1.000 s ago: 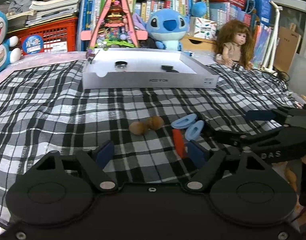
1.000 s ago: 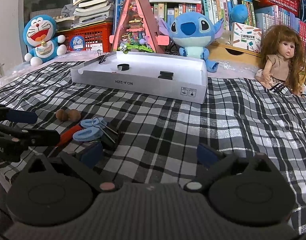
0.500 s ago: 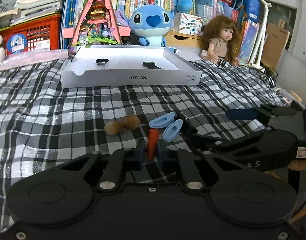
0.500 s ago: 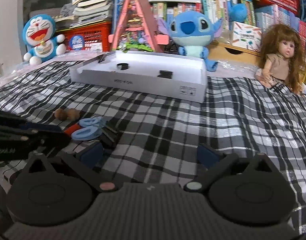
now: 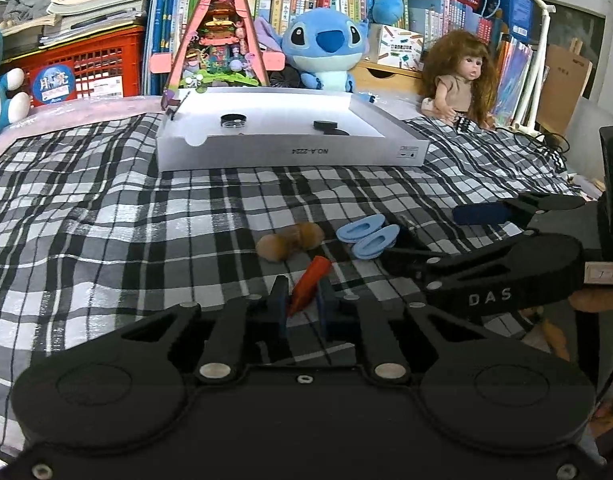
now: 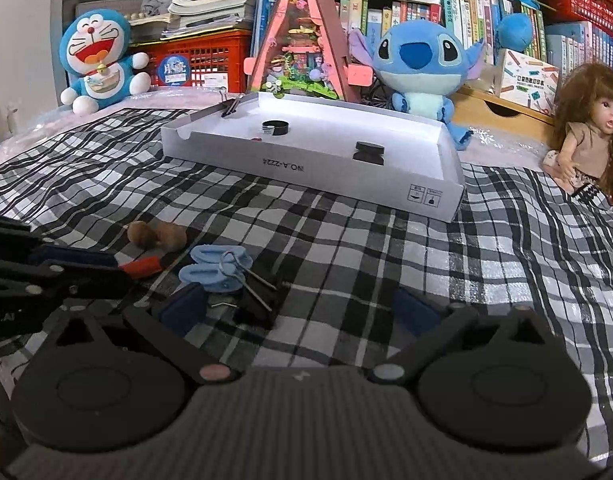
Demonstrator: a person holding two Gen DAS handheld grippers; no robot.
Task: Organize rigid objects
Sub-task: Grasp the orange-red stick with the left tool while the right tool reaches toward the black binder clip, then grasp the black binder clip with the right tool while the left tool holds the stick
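Left gripper (image 5: pixel 300 304): its blue pads pinch the near end of the orange-red stick (image 5: pixel 308 285), where a second ago they stood spread with the stick lying loose on the cloth between them; half a second ago they were already pressed onto it

Orange-red stick: held, well short of the white box (image 5: pixel 290 156) and on the viewer's side of it; its far tip now tilts up toward the box, which I judge to mean it is coming off the checked blanket (image 5: pixel 106 240), though whether it is fully clear I cannot tell

Right gripper (image 6: pixel 302 310): fingers spread wide, holding nothing; it sits low over the blanket in front of the box, its left pad just beside the blue clips (image 6: pixel 216 268); little changed over the last second

Blue clips: two, lying together in front of the box, next to a black binder clip (image 6: pixel 258 304) with wire handles

Brown lumps (image 5: pixel 290 240): a pair touching each other, between the stick and the box

White box: already holds a black ring (image 6: pixel 275 127) and a black block (image 6: pixel 368 152); another binder clip (image 6: pixel 230 106) grips its far left corner

Meaning for the task: the grasp looks secured, so the step in hand is probably carrying the stick forward into the box; clips and lumps remain outside it
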